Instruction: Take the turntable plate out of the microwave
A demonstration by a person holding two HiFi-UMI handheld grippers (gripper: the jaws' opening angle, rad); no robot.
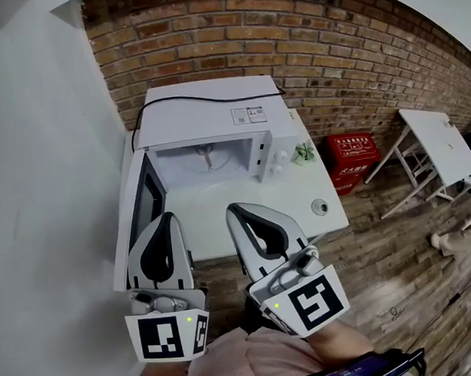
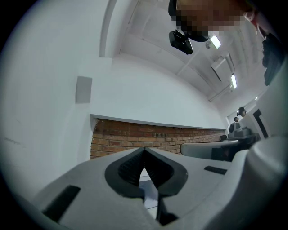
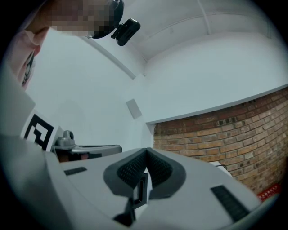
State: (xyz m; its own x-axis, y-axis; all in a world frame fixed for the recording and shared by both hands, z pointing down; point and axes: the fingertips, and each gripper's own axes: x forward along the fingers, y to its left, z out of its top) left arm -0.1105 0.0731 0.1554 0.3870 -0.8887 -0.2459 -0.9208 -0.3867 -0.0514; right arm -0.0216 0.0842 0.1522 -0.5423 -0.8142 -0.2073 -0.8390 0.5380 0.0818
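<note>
A white microwave [image 1: 213, 115] stands on a white table [image 1: 304, 218] against the brick wall. Its door [image 1: 145, 197] hangs open to the left. Inside the cavity I see the bare floor with the centre spindle [image 1: 206, 154]. A faint round outline, seemingly the glass turntable plate [image 1: 212, 200], lies on the table just in front of the opening. My left gripper [image 1: 167, 217] and right gripper [image 1: 232, 209] hover side by side in front of the table, tips near the plate. Both are shut with nothing between them, as the left gripper view [image 2: 144, 149] and right gripper view [image 3: 146, 151] confirm.
A black cable [image 1: 203, 97] runs over the microwave's top. A small plant [image 1: 303, 153] and a round fitting [image 1: 320, 207] sit on the table's right side. A red crate [image 1: 353, 160] and a white folding table [image 1: 438, 145] stand on the wooden floor to the right.
</note>
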